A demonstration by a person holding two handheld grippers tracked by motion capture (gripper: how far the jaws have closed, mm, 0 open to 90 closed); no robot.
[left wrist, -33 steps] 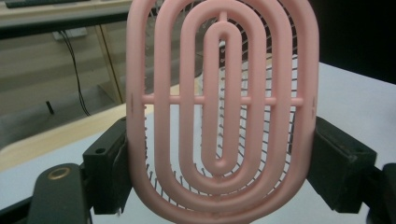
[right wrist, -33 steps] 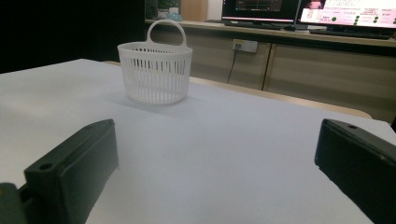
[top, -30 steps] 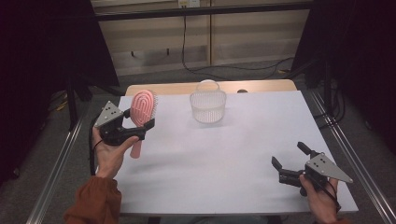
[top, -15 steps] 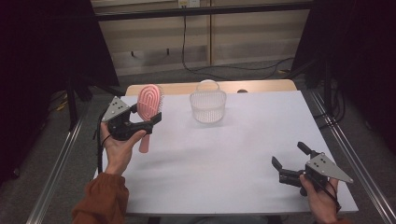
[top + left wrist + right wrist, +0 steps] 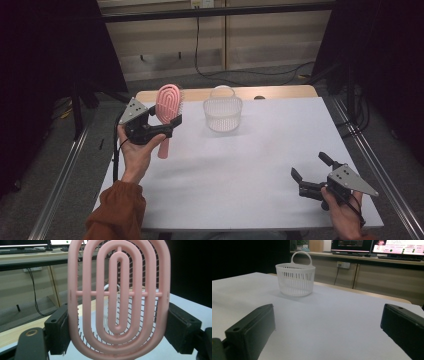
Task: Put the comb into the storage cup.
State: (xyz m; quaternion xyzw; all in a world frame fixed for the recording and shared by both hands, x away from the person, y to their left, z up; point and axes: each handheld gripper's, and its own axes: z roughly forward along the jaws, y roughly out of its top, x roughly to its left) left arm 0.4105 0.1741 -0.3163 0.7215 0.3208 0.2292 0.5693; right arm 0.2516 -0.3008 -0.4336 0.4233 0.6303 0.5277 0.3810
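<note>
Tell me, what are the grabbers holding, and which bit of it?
The left gripper holds the pink hairbrush by the sides of its oval head, with the handle hanging down. The right gripper holds nothing; its jaws are open over the table.

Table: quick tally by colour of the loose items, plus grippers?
Pink: 1, the hairbrush, clamped in the left gripper and held off the table
White: 1, the slotted basket with a handle, standing on the white tabletop
Black: 2, the left gripper and the right gripper, the right with jaws apart
Total: 4
</note>
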